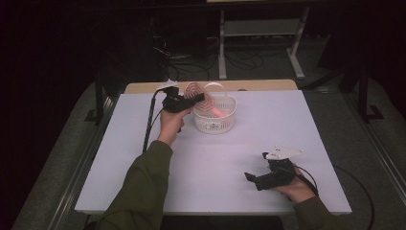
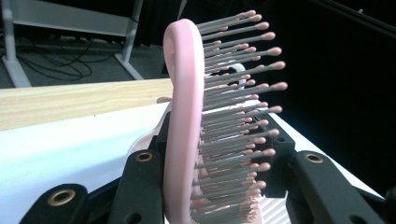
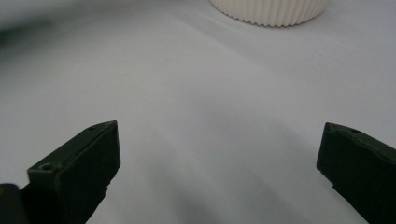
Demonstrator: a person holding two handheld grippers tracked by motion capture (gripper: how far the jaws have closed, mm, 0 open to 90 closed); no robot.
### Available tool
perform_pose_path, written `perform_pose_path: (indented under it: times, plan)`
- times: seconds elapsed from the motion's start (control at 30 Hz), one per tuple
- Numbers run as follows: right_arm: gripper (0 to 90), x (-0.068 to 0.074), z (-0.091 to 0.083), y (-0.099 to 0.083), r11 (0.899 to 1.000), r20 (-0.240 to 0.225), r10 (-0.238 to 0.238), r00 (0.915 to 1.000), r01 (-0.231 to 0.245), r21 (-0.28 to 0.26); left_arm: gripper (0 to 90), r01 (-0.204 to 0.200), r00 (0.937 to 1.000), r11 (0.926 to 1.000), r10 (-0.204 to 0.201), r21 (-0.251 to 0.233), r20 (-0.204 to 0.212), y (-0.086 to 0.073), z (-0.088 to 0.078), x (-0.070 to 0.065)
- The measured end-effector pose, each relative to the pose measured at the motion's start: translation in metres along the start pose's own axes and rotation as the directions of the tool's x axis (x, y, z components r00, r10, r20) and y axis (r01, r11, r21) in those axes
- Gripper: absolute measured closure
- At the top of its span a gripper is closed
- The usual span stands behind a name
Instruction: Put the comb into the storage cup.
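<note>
Jaws of our left gripper (image 2: 219, 186) stand on either side of a pink brush (image 2: 184, 121), the pink back against one jaw and the grey, pink-tipped bristles reaching toward the other; they look closed on it, so the brush is held. In the left gripper view the brush stands nearly upright, its rounded head at the top and its edge turned to us. From above, the left gripper (image 1: 191, 99) carries the brush (image 1: 198, 98) over the near-left rim of a white basket (image 1: 215, 125), the brush head level with the rim and its handle slanting down into the basket. Behind the brush a clear round thing leans at the basket's far rim; we cannot tell what it is

Our right gripper (image 3: 219, 158) has its jaws wide apart with bare table between them, holding nothing. In the high view the right gripper (image 1: 253, 178) lies low at the near right of the table (image 1: 143, 182), in our right hand (image 1: 297, 189), pointing left, well apart from the basket. In the right gripper view the ribbed white foot of the basket (image 3: 271, 11) shows far ahead

Beyond the white table top a wooden edge (image 1: 258, 85) runs along the far side, and past it lie a dark floor, cables and the legs of a stand
</note>
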State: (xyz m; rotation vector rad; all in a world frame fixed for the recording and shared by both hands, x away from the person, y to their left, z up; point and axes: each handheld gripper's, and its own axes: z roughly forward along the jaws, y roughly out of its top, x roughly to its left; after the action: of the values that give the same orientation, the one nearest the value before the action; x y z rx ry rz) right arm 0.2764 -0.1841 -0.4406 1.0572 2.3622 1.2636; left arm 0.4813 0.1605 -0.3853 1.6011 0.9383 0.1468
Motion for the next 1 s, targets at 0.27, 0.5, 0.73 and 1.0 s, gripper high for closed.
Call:
perform_pose_path:
  times: [0.27,0.5,0.73,1.0]
  plan:
    - [0.0,-0.0004,-0.0004,-0.0003,1.0,0.001,0.0,1.0,0.0,-0.002,56.9,-0.007,0.9997,0.9999,0.007,0.011,-0.022,-0.0021,-0.0005,0.0038]
    - [0.0,-0.0006,0.0002,-0.0002,1.0,0.002,0.0,1.0,0.0,0.0,54.5,-0.01,0.9994,0.9998,0.01,0.015,-0.034,-0.0016,-0.0022,0.0056]
    - [0.0,0.0002,-0.0002,-0.0001,1.0,0.003,0.0,1.0,0.0,0.001,49.8,-0.02,0.999,0.9994,0.022,0.028,-0.04,-0.0028,-0.0035,0.0058]
    - [0.0,0.0002,-0.0001,-0.0001,1.0,0.003,0.0,1.0,0.0,0.0,44.3,-0.045,0.9977,0.9985,0.046,0.033,-0.05,-0.0053,-0.0044,0.0067]
